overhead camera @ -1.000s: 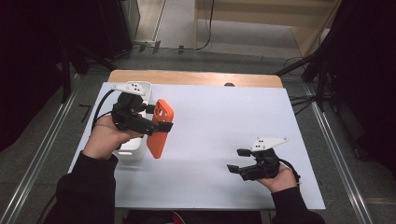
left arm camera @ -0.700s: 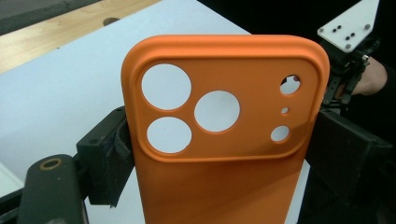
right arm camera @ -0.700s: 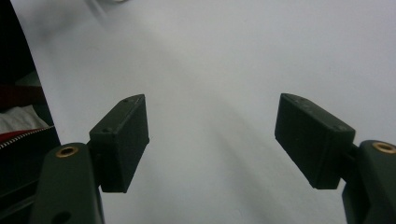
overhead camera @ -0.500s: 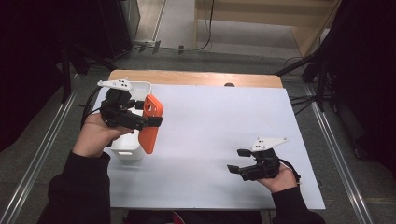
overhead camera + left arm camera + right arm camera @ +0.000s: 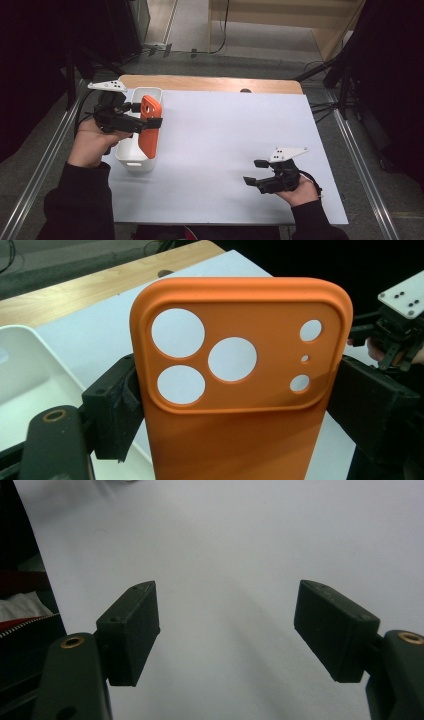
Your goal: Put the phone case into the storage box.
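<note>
At the lower right of the high view, your right tongs (image 5: 259, 172) are resting low over the bare white desk (image 5: 225, 150), with the jaws standing wide apart and nothing between them. In the right gripper view the same tongs (image 5: 227, 630) are looking along flat, matte white surface only, so this hand is well apart from the work.

Farther up, at the left of the high view, your left tongs (image 5: 145, 116) are clamping the orange phone case (image 5: 149, 126) by its two long edges. The case is hanging upright, its long axis running up and down in the frame, with the camera end on top. Its lower end is lying just at the near right wall of the white bin (image 5: 134, 160); I cannot tell whether it is touching the rim or hovering above it. So the bin is lying directly below and slightly to the left of the case, and the left hand is clearly the nearer one.

In the left gripper view the phone case (image 5: 240, 390) is looking smooth, matte and probably soft, like silicone, with rounded corners, three large round holes and three small ones in a raised frame. The bin (image 5: 30, 385) there is looking like glossy hard plastic with rounded walls. Beyond it, a wooden strip is edging the far side of the desk.
</note>
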`<state>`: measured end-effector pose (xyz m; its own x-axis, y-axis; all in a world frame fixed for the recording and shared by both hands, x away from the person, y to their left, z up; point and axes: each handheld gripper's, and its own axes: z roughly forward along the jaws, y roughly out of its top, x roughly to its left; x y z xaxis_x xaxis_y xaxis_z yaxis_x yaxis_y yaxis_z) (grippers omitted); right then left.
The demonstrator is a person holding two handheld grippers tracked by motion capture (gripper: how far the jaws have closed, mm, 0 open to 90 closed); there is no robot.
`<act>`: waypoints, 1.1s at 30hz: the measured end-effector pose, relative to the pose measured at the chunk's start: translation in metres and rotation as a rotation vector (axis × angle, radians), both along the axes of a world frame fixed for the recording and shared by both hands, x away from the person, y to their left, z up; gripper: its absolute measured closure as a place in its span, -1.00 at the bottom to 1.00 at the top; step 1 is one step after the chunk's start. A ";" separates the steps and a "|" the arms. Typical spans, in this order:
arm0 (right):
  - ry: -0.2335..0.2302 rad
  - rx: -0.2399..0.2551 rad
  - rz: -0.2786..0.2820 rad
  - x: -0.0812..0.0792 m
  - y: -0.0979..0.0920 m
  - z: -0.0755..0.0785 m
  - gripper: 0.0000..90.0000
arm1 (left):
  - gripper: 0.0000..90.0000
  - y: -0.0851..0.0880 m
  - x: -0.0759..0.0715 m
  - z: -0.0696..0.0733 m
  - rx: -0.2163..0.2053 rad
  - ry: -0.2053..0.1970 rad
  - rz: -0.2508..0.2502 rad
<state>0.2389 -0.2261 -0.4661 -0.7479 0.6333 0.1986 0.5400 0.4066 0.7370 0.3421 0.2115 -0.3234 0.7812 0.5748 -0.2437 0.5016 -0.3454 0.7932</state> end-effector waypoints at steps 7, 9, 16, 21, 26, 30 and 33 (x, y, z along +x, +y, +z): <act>-0.004 0.000 -0.002 -0.001 0.000 0.001 -0.45 | -0.65 0.006 0.003 0.000 -0.008 -0.011 0.069; -0.003 -0.002 -0.004 0.000 0.001 0.000 -0.45 | -0.65 0.007 0.005 -0.001 -0.014 -0.031 0.111; 0.000 -0.004 -0.004 0.000 0.002 0.001 -0.45 | -0.65 0.007 0.014 -0.005 -0.001 -0.038 0.201; 0.000 -0.005 -0.003 0.001 0.001 0.000 -0.45 | -0.65 0.007 0.024 -0.004 -0.026 -0.035 0.244; -0.006 0.004 -0.003 0.001 0.001 0.001 -0.45 | -0.65 0.003 0.030 0.000 0.000 -0.077 0.290; -0.006 0.001 -0.001 0.000 0.001 0.001 -0.45 | -0.65 0.003 0.038 0.004 0.005 -0.067 0.305; -0.007 -0.003 0.000 0.000 0.001 0.001 -0.45 | -0.65 0.003 0.045 0.007 0.019 -0.064 0.323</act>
<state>0.2392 -0.2248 -0.4651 -0.7494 0.6338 0.1916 0.5346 0.4085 0.7398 0.3868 0.2146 -0.3166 0.5713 0.7993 -0.1863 0.5366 -0.1921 0.8216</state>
